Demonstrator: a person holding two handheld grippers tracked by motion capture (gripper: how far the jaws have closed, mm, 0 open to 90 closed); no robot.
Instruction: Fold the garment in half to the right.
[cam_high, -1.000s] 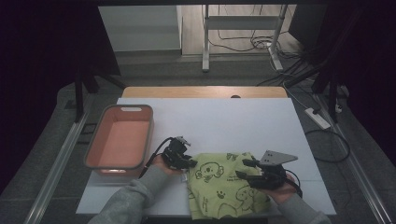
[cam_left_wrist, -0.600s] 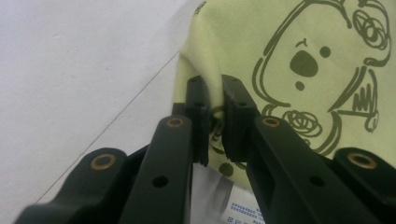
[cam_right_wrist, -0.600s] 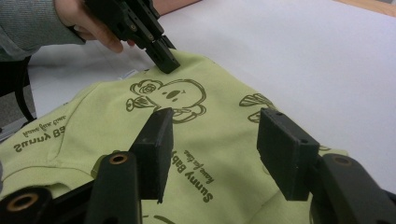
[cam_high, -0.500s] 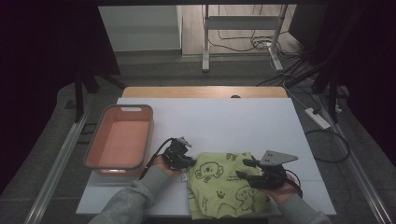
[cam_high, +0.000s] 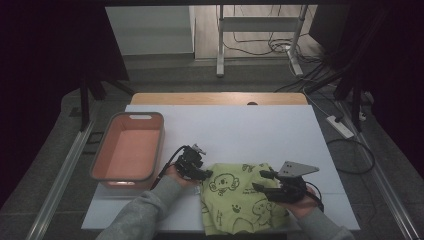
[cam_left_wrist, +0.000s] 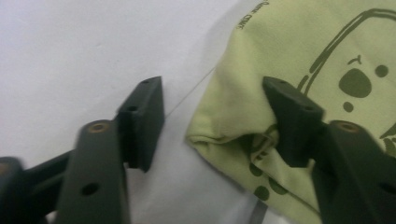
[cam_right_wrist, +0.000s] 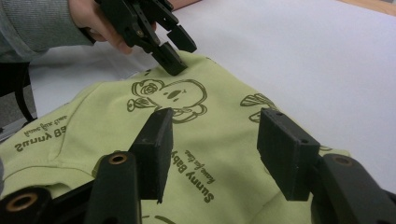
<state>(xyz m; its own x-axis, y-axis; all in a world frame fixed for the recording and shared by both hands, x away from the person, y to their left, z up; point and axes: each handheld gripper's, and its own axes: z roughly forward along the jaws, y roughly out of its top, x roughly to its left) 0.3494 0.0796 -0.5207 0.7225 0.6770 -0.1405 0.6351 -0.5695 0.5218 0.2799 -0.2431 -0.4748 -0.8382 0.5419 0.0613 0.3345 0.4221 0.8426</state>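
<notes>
Cloth (cam_high: 240, 197), green and printed with cartoon bears, lies rumpled on the white table (cam_high: 240, 130) at six o'clock. The left gripper (cam_left_wrist: 212, 123) has just been opening; its jaws now stand apart astride the cloth's folded corner, one pad seemingly brushing it, apparently letting go. The right gripper (cam_right_wrist: 212, 140), at four o'clock, hovers spread over the print, gripping nothing. A pink bin (cam_high: 107, 157) waits at nine o'clock.
</notes>
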